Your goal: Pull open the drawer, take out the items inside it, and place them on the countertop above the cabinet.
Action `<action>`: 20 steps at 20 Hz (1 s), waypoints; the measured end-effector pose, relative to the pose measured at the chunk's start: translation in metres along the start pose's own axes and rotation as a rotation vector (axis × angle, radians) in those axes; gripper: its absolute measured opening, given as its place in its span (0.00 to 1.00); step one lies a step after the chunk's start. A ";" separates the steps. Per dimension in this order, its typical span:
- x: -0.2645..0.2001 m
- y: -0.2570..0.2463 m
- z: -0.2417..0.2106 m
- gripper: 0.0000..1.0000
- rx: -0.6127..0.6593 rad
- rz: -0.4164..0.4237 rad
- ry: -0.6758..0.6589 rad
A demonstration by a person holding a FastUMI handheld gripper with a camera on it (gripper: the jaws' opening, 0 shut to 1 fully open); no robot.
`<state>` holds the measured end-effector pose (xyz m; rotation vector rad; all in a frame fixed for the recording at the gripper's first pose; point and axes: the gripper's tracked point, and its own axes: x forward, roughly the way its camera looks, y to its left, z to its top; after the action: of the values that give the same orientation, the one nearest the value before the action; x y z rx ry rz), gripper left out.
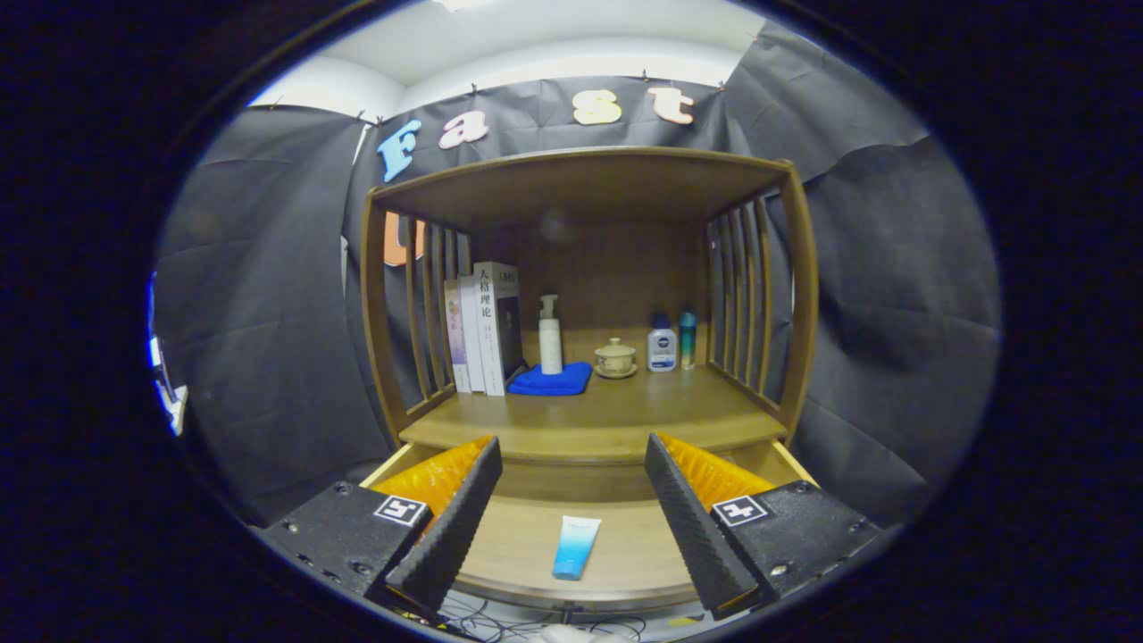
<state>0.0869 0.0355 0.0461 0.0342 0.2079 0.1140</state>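
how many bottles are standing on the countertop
3. A white pump bottle stands on the blue cloth beside the books; a white bottle with a blue cap and a slim teal one stand together right of the lidded cup.

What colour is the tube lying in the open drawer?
Light blue, shading to white at one end; the tube shows best in the gripper view, between the open hand-held gripper fingers.

One wooden cabinet [795, 295] with one pulled-open drawer [625, 554]. In the drawer, one blue squeeze tube [576, 546]. On the countertop [616, 411], three upright books [482, 326], one white pump bottle [550, 338], one folded blue cloth [554, 380], one lidded ceramic cup [615, 356] on one saucer [616, 372], one white bottle with a blue cap [662, 344], one slim teal bottle [688, 339]. One gripper [571, 518], two fingers [451, 527] spread wide apart, holding nothing.
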 end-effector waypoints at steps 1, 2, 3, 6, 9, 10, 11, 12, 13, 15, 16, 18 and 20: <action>0.010 0.003 -0.001 1.00 -0.003 0.002 0.033; 0.020 0.004 -0.003 1.00 -0.006 -0.001 0.071; 0.032 0.006 -0.008 1.00 -0.007 0.000 0.113; 0.061 0.014 -0.039 1.00 0.025 0.012 0.291; 0.092 0.006 -0.085 1.00 0.040 -0.006 0.485; 0.099 0.004 -0.100 1.00 0.045 -0.015 0.541; 0.103 0.002 -0.110 1.00 0.057 -0.018 0.592; 0.104 0.002 -0.119 1.00 0.089 -0.020 0.640; 0.107 0.000 -0.126 0.98 0.114 -0.017 0.681; 0.108 -0.007 -0.142 0.97 0.125 -0.046 0.753; 0.109 -0.006 -0.149 0.97 0.116 -0.046 0.780; 0.108 -0.009 -0.164 0.97 0.085 -0.063 0.843; 0.100 -0.007 -0.178 0.96 0.054 -0.060 0.908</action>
<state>0.1484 0.0442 -0.1486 0.0276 1.1181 0.0567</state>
